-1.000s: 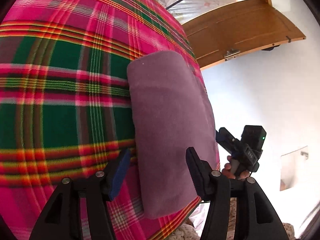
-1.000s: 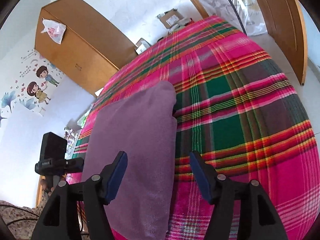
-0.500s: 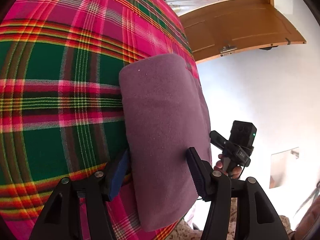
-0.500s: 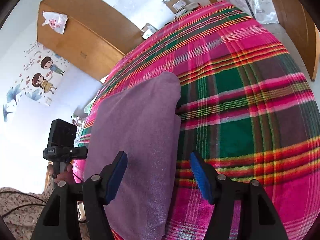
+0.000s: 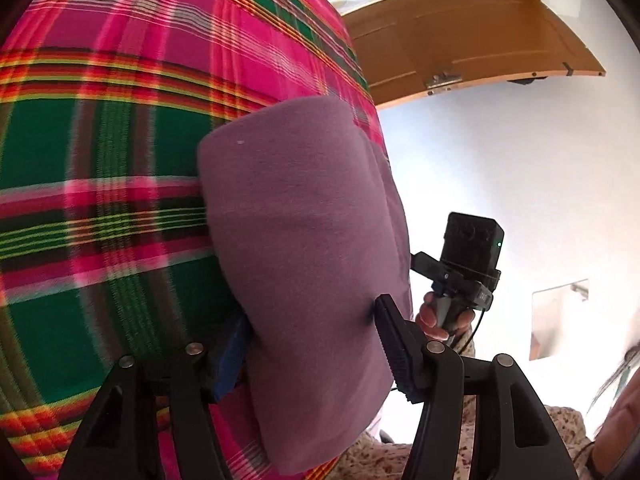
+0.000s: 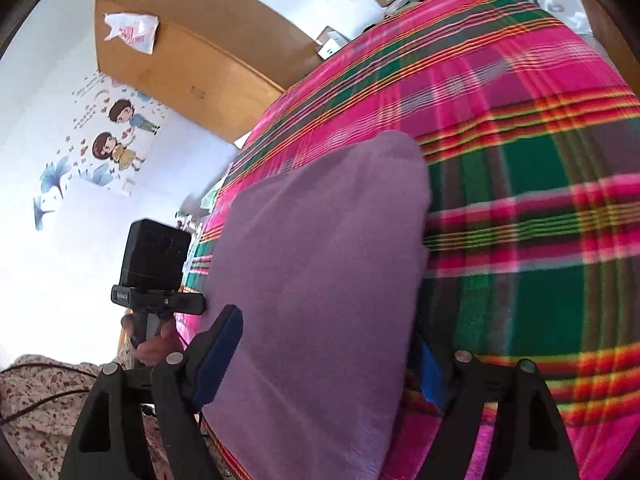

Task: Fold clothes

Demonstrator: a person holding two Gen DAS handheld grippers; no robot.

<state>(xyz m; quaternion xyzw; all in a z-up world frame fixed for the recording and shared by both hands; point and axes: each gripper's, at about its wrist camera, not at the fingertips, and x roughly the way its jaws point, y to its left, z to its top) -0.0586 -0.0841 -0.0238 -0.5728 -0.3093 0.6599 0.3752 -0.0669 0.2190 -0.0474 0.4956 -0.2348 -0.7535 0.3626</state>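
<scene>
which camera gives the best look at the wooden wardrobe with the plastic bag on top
The right wrist view. There the wooden wardrobe shows nearly whole at upper left, with the plastic bag lying on its top. The left wrist view does not show it at all; its only wood is a door past the bed.

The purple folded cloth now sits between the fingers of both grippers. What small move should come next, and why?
Probably close both grippers on the purple cloth. The left gripper and the right gripper each stand open with one finger on either side of the near end of the cloth, which lies on the plaid blanket, so a firm pinch seems needed before any lift or fold.
</scene>
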